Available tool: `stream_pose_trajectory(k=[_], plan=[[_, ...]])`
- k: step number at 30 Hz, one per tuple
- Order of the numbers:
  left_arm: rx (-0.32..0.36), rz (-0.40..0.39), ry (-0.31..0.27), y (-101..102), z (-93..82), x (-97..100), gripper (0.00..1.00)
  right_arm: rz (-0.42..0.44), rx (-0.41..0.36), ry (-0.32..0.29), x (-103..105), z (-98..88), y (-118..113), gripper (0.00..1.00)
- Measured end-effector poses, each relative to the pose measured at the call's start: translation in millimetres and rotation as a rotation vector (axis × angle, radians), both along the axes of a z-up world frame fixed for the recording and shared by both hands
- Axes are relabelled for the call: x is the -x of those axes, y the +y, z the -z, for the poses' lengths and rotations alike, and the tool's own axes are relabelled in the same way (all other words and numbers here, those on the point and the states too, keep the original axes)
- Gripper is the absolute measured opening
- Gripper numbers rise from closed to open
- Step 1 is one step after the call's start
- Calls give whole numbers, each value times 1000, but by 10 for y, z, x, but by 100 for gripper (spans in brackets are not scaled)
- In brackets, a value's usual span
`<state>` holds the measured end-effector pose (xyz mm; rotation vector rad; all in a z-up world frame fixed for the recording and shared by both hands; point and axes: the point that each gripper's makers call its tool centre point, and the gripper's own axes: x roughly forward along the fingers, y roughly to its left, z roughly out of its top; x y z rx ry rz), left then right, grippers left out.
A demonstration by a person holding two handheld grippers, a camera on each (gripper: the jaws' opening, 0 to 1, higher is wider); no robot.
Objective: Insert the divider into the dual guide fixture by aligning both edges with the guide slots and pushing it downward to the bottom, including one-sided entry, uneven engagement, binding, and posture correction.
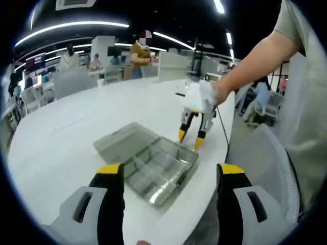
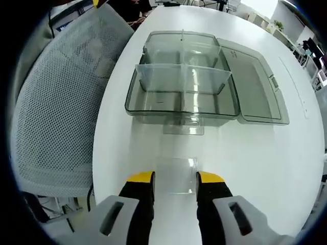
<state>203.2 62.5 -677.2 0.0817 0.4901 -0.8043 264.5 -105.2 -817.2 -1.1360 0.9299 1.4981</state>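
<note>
- The left grey two-jaw gripper with yellow-tipped black jaws has its jaws spread wide apart, with nothing between them.
- The right white gripper with yellow-tipped black jaws points downward, held by the person's gloved hand on a bare, outstretched forearm.
- In the right gripper view, its jaws stand narrowly apart.

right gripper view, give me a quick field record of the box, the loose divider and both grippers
box: clear compartment box on white table, hinged lid open flat beside it
fitted divider: clear cross divider standing in the box
loose divider: small clear divider flat on the table, between the fingers
right gripper: open, straddling the loose divider; grip not visible
left gripper: open, held back from the box
nearby: mesh chair
</note>
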Motion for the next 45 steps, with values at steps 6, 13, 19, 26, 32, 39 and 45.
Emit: stream_pose_trajectory(k=[6, 13, 19, 26, 32, 39, 45], plan=[[-1, 7, 0, -24, 4, 6, 72, 15, -8, 0, 5, -35, -6, 27], [4, 10, 1, -58, 2, 5, 72, 22, -22, -8, 25, -108, 15, 27], [4, 19, 5, -88, 20, 3, 72, 16, -30, -20, 49, -194, 28, 27], [6, 27, 7, -120, 17, -6, 71, 8, -52, -40, 116, -374, 74, 27], [12, 24, 21, -143, 37, -10, 69, 4, -82, -65, 149, -560, 166, 27], [23, 13, 53, -159, 88, -17, 66, -26, -111, -92, 232, -748, 324, 27], [29, 8, 69, -188, 108, -26, 63, -57, -127, -113, 297, -855, 438, 27]])
